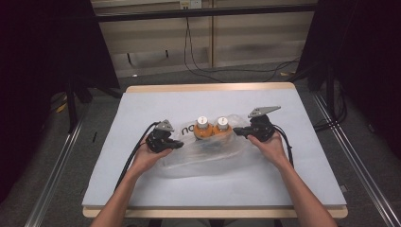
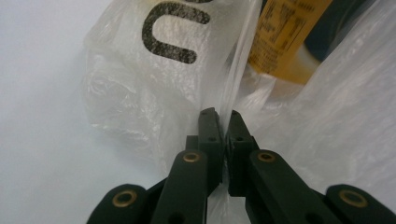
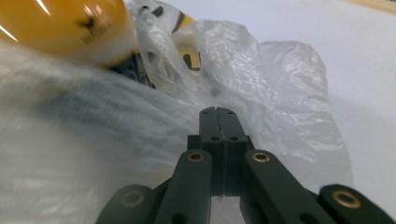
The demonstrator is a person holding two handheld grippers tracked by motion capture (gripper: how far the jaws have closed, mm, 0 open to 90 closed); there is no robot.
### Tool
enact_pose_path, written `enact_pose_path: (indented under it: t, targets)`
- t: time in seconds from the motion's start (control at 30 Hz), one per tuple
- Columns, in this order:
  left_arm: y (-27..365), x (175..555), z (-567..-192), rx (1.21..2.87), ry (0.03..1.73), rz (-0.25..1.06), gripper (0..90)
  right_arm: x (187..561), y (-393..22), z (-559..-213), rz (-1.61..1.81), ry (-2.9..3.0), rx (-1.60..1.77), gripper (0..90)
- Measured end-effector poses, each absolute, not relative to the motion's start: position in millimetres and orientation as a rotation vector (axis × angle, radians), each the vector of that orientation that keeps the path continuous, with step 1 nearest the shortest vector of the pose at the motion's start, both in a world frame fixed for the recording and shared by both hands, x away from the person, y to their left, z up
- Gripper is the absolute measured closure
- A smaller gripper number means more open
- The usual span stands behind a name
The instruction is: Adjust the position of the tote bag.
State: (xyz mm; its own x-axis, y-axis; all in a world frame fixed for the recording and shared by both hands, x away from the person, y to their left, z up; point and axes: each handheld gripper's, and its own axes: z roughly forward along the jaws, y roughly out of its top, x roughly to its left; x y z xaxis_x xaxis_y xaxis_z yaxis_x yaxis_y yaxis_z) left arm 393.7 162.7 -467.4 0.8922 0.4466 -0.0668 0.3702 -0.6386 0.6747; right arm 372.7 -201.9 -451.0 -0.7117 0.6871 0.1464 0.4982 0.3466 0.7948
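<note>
A clear plastic bag (image 1: 208, 158) with black lettering lies mid-table, and two orange bottles with white caps (image 1: 202, 126) (image 1: 222, 125) stand inside it. My left gripper (image 1: 178, 144) is at the bag's left edge. In the left gripper view it (image 2: 223, 119) is shut on a fold of the bag's film (image 2: 154, 93), with an orange bottle's label (image 2: 285, 32) behind. My right gripper (image 1: 237, 132) is at the bag's right edge. In the right gripper view it (image 3: 218, 112) is pressed shut at the crumpled film (image 3: 280, 93), with an orange bottle (image 3: 70, 23) at upper left.
A pale blue-grey mat (image 1: 142, 104) covers the wooden table (image 1: 208, 87), with bare mat all around the bag. Black stands and curtains flank the table, and cables (image 1: 198, 66) run over the floor behind it.
</note>
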Motion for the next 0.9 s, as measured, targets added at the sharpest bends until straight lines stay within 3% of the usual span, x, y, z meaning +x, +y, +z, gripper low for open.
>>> enact_pose_path:
  t: [0.3,0.4,0.7,0.9]
  targets:
    - [166,394,-474,2.331,0.63,0.177,88.6,381,-204,-474,1.157,2.436,1.11,90.0]
    - [172,398,-471,2.427,0.569,0.215,88.6,383,-205,-479,1.112,2.44,1.101,89.2]
    - [193,406,-476,2.33,0.693,0.228,88.0,389,-236,-486,0.984,2.324,1.205,88.4]
    - [201,408,-475,2.263,0.711,0.179,78.5,387,-242,-482,1.004,2.319,1.217,84.6]
